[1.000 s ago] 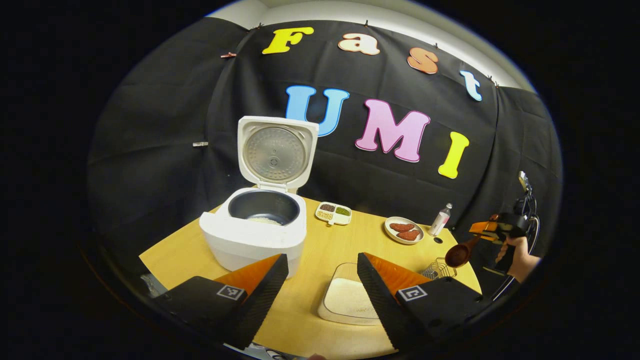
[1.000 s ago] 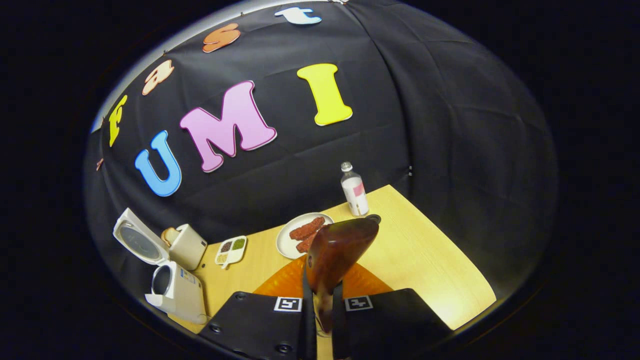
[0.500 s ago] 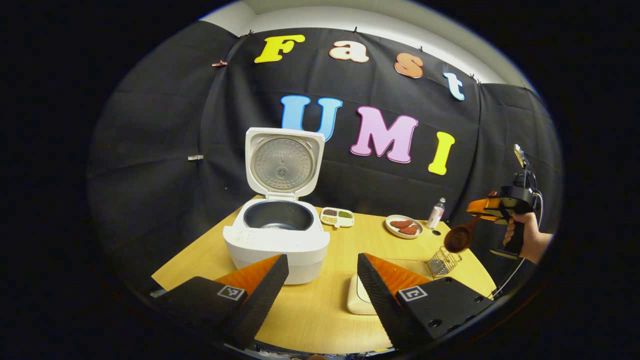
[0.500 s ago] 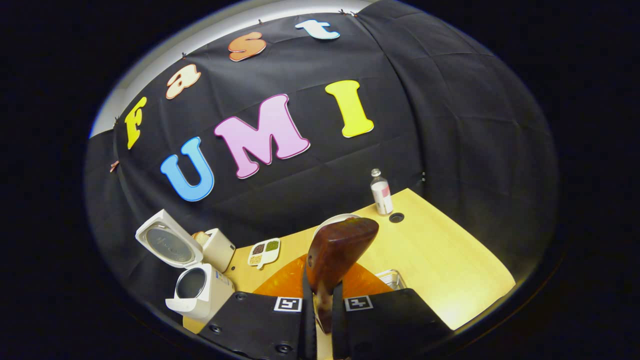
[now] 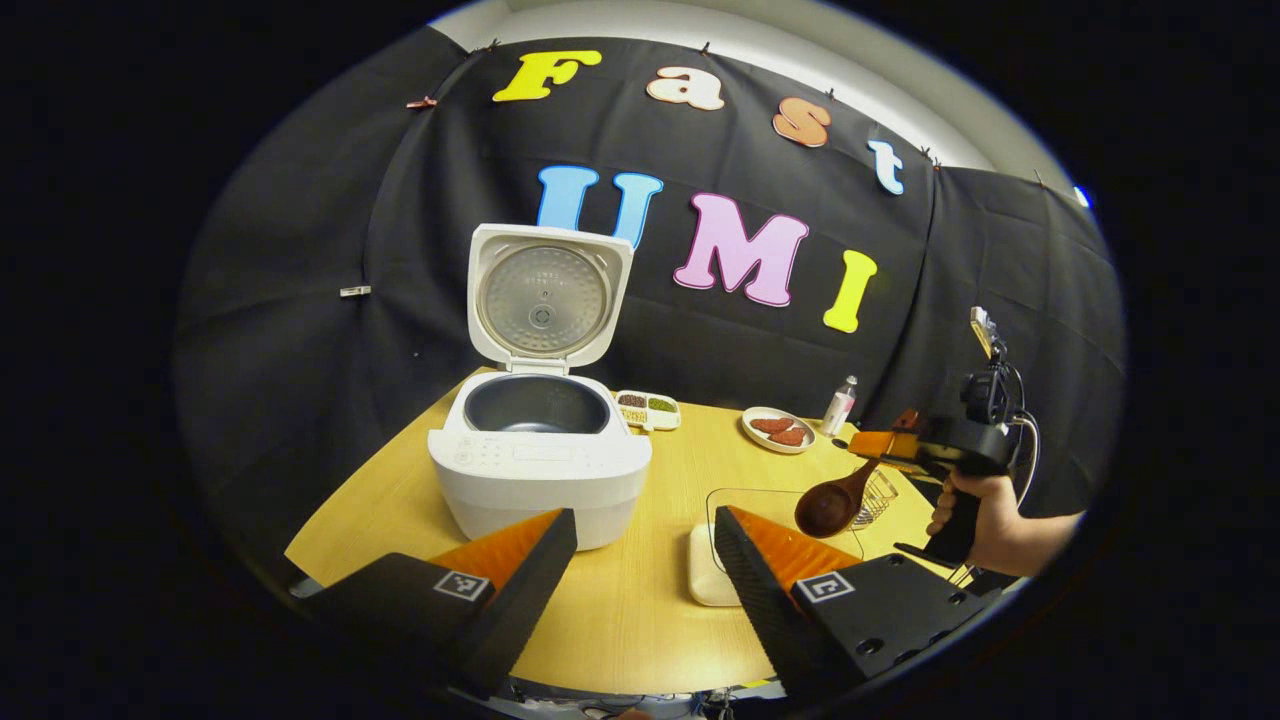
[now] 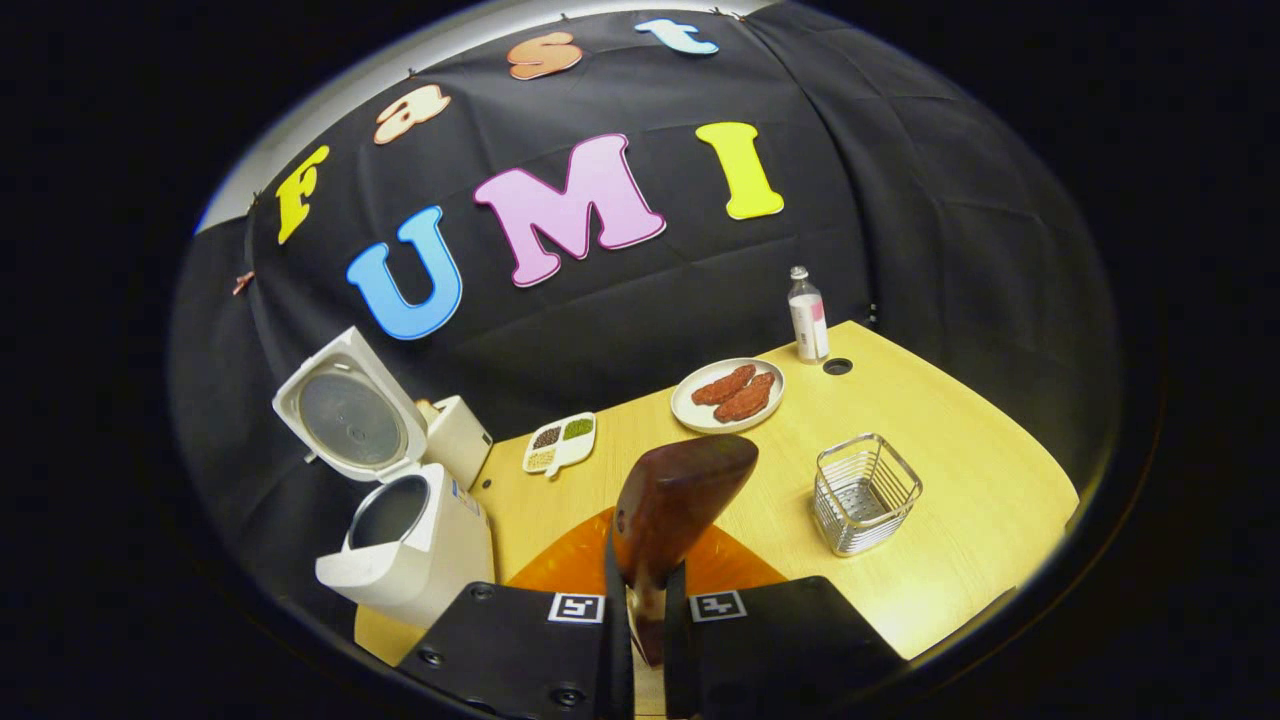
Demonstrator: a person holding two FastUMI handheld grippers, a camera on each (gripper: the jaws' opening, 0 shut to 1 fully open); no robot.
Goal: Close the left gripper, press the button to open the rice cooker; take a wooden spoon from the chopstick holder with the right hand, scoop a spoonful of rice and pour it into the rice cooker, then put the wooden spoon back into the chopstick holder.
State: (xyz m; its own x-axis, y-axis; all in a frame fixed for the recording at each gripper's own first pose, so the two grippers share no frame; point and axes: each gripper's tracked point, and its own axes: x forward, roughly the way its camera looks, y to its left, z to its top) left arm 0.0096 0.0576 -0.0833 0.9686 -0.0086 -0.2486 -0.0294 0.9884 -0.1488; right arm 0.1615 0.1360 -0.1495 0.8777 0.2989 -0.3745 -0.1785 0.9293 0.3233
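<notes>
The white rice cooker [image 5: 540, 470] stands open on the table, lid [image 5: 540, 300] upright and its dark pot in view. My left gripper [image 5: 645, 560] is open and empty, low in front of the cooker. A shallow rice tray [image 5: 704, 568] lies partly hidden behind its right finger. My right gripper [image 5: 880, 445], held by a hand [image 5: 985, 510], is shut on the handle of the wooden spoon [image 5: 830, 510], whose bowl hangs over the tray's far right side. In the right gripper view the spoon [image 6: 675, 500] sticks up from my shut right gripper [image 6: 645, 600], with the cooker [image 6: 410, 540] to its left.
The wire chopstick holder [image 6: 865, 492] stands right of the spoon, seen also as the holder [image 5: 878, 490] behind the spoon bowl. A plate of meat [image 6: 728, 392], a small bottle [image 6: 806, 315] and a divided dish [image 6: 560, 442] line the back of the wooden table [image 6: 960, 480].
The right gripper has carried the spoon down and leftward, from beside the wire holder to over the rice tray's edge. The left gripper has shifted a little and stays open.
</notes>
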